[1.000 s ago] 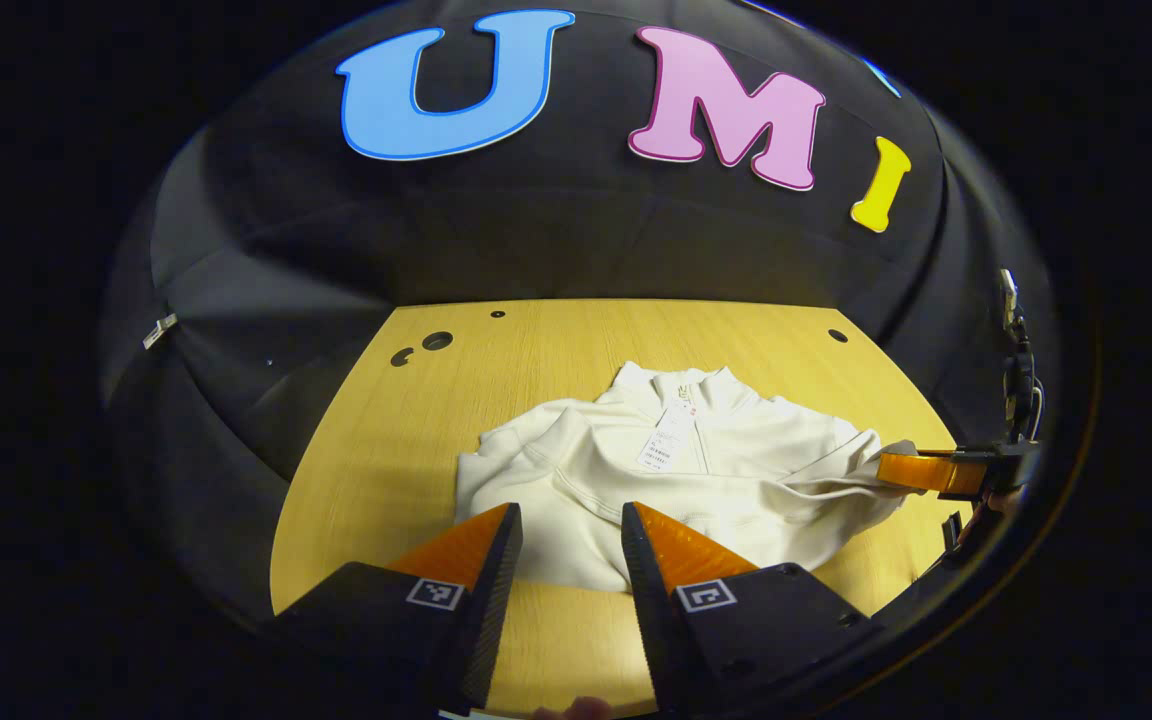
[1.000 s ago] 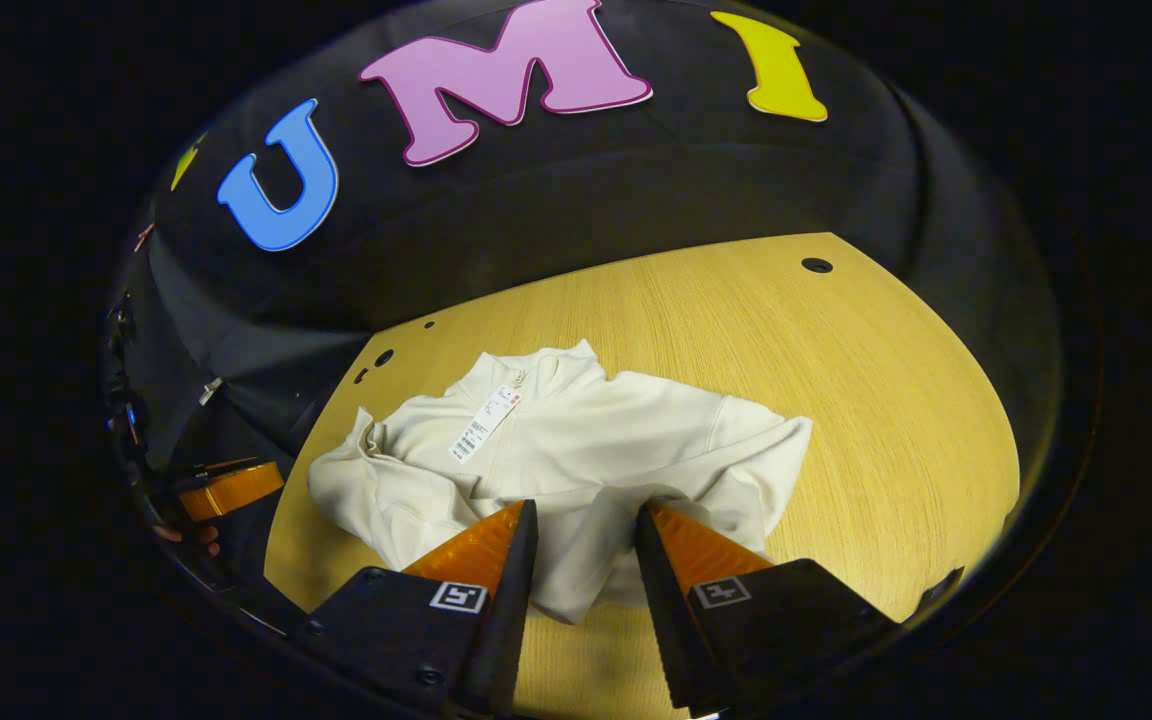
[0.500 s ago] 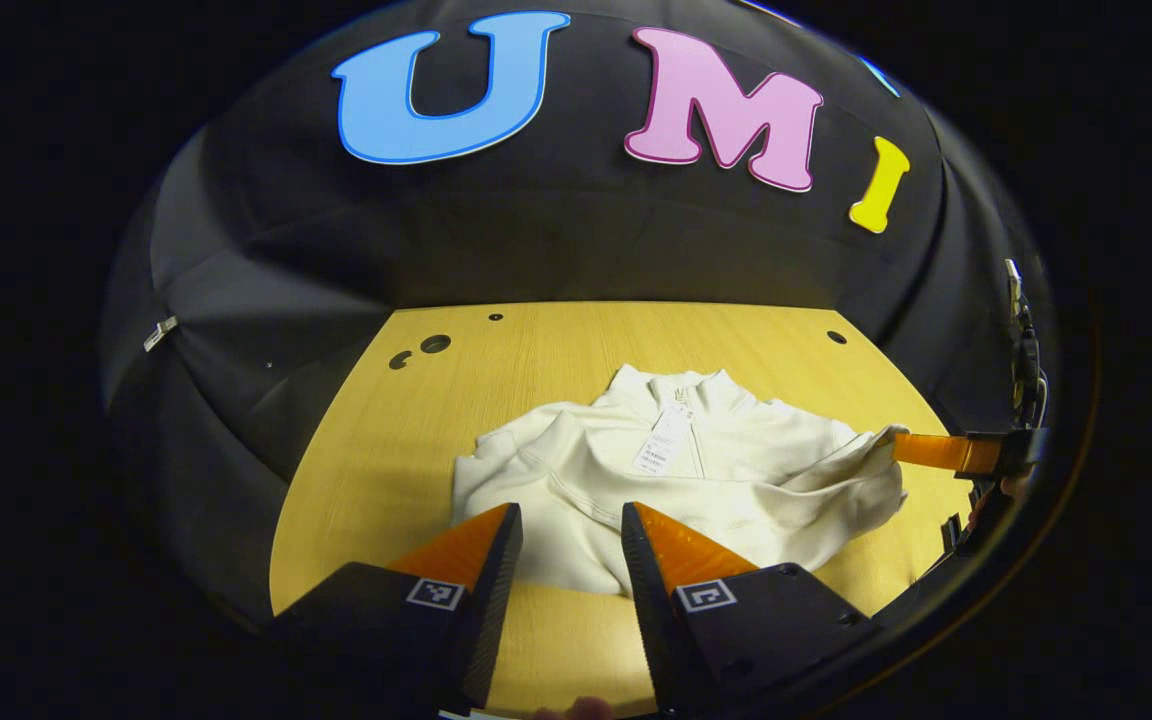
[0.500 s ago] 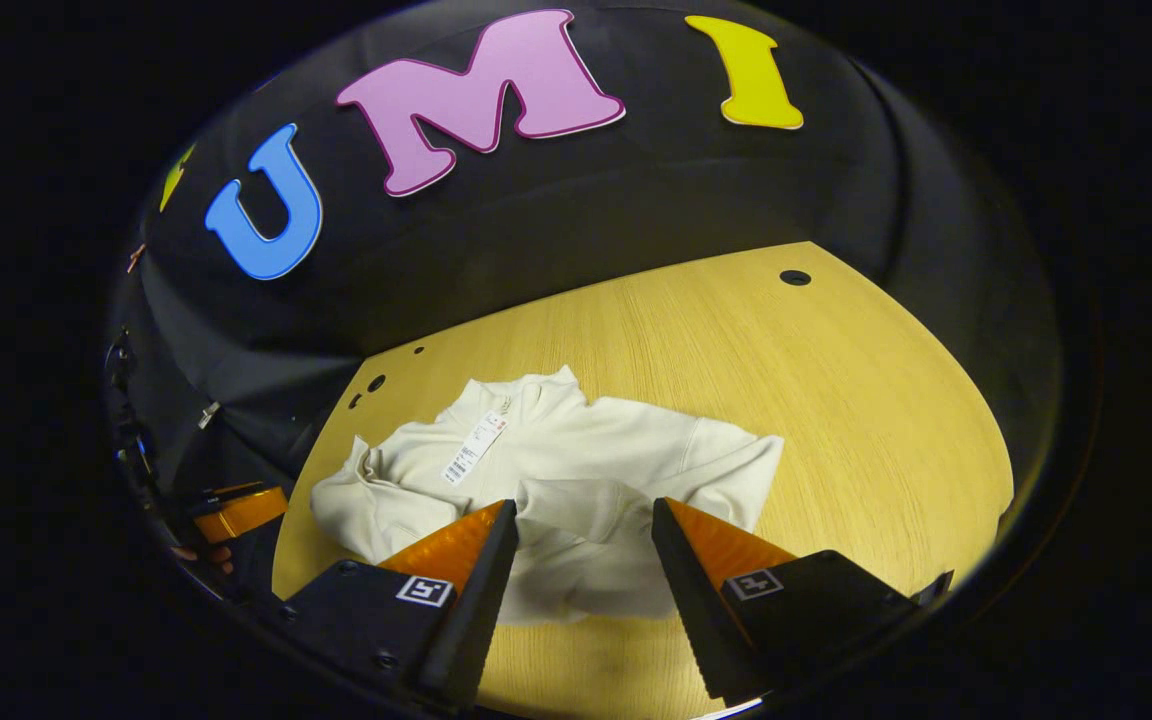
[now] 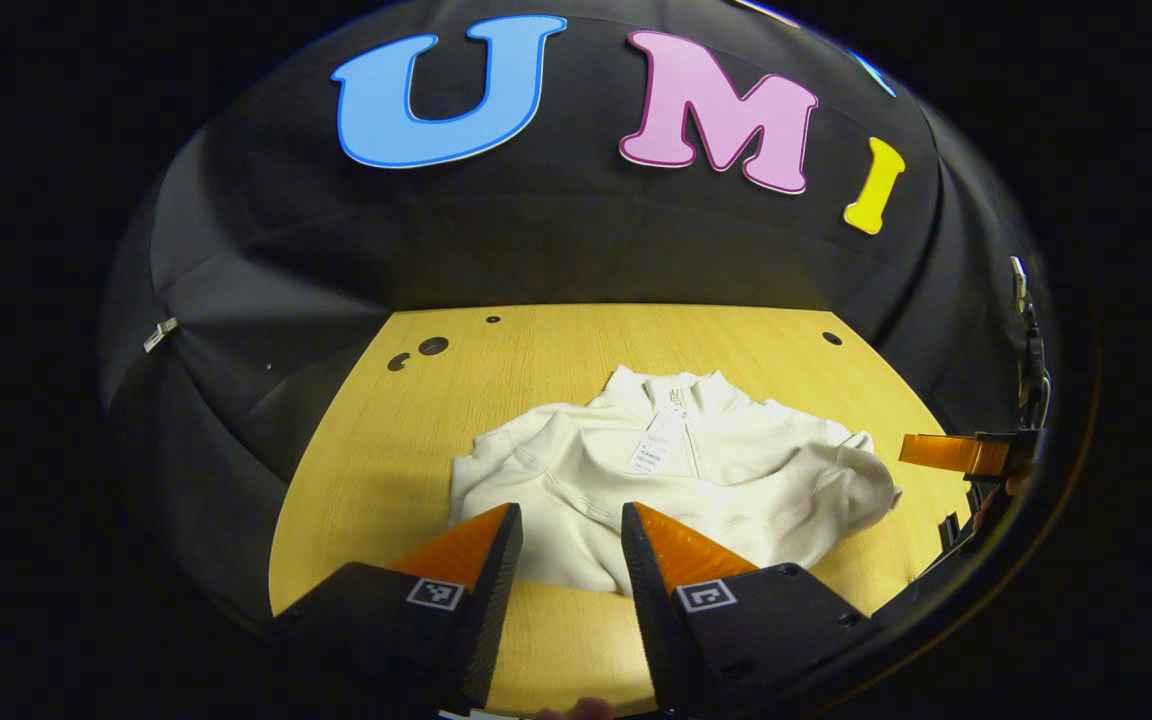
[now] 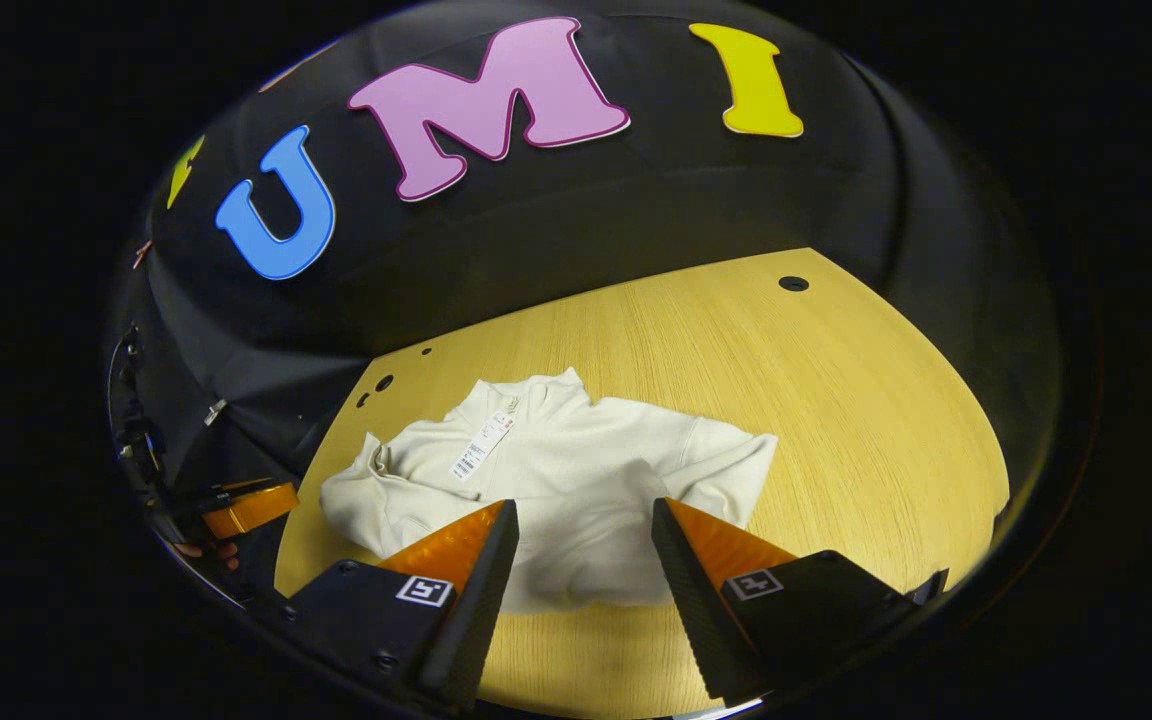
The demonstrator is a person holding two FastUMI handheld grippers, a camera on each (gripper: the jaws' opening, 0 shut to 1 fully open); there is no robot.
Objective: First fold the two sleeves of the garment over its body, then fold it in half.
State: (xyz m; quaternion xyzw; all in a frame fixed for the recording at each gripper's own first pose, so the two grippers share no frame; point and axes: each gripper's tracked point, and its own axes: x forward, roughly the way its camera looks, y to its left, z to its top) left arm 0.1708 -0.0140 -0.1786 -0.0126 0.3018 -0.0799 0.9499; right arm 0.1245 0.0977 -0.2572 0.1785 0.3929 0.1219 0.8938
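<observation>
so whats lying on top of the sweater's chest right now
A paper hang tag lies on the white garment just below the collar, and both sleeves look folded across the body. What the folded layers cover cannot be seen. Both grippers, left and right, are open, off the fabric.

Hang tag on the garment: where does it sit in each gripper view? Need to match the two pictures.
Left gripper view: hang tag just right of centre, below the collar of the garment, above the gap between that gripper's fingers.
Right gripper view: hang tag left of centre, angled down-left from the collar.
Shared landmark: the collar, at the garment's far edge in both.
</observation>
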